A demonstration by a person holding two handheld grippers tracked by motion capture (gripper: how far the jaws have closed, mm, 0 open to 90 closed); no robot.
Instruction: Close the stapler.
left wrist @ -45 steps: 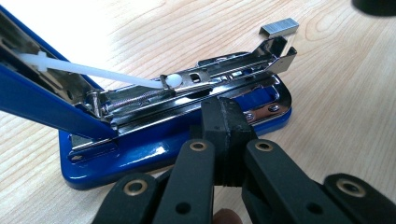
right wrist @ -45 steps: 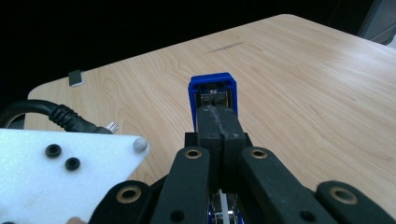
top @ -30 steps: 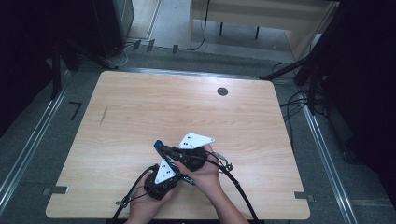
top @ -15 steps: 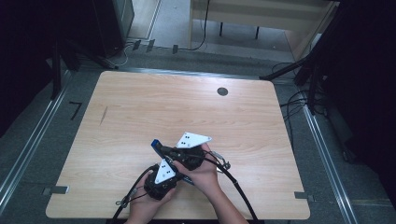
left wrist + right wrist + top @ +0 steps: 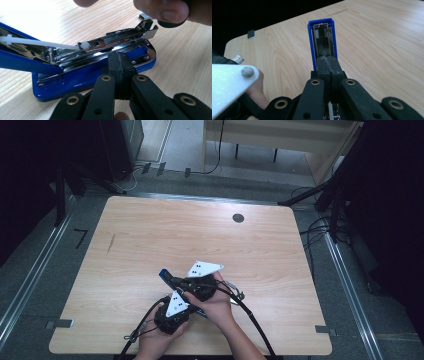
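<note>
From the high view I see the blue stapler (image 5: 166, 276) near the front middle of the wooden surface (image 5: 150, 240), its lid swung open, with my left gripper (image 5: 172, 312) and right gripper (image 5: 197, 287) crowded together over it and a dark round hole (image 5: 238, 218) well apart near the far edge. In the left gripper view my jaws are clenched on the side of the stapler's (image 5: 95, 72) blue base, the chrome staple rail and spring bared above it, and fingers (image 5: 162, 10) of the other hand hang just over its far end beside a small metal piece (image 5: 143, 16). In the right gripper view my jaws are clamped on the raised lid of the stapler (image 5: 322, 37), looking into its shiny underside, with the left gripper's grey plate (image 5: 229, 85) blocking the lower left corner.
</note>
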